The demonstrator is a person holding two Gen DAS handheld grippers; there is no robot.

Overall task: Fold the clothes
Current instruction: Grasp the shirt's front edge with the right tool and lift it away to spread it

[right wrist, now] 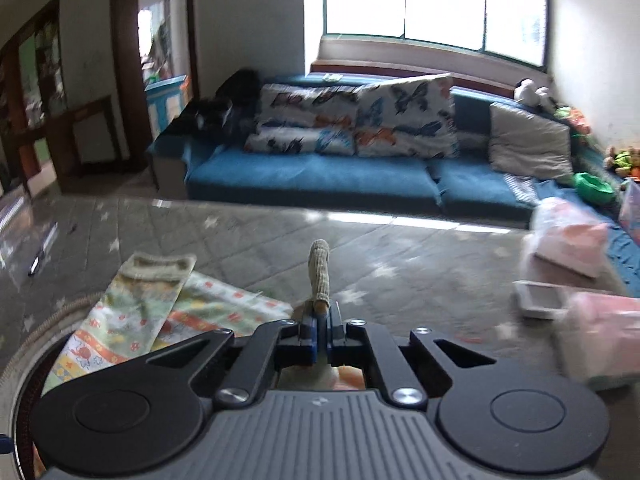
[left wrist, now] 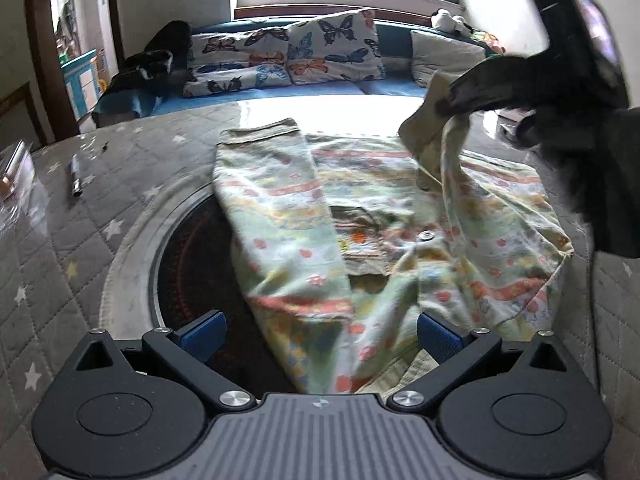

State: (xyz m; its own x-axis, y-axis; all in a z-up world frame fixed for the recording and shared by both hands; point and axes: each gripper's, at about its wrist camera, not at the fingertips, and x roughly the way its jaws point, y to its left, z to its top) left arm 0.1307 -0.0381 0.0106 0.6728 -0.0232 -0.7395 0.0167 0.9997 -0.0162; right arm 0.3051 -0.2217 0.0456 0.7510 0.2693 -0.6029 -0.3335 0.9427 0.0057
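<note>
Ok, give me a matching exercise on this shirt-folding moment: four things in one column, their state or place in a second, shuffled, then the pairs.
Things:
1. right claw
2. left claw
3. left-hand sleeve
4. pen

States or places:
A. lies folded across the shirt
B. shut on a ribbed cuff, holding it up
C. on the star-quilted cover, away from the shirt
D. open, pads either side of the shirt's near edge

Pairs: 1-B, 2-D, 3-A, 4-C
</note>
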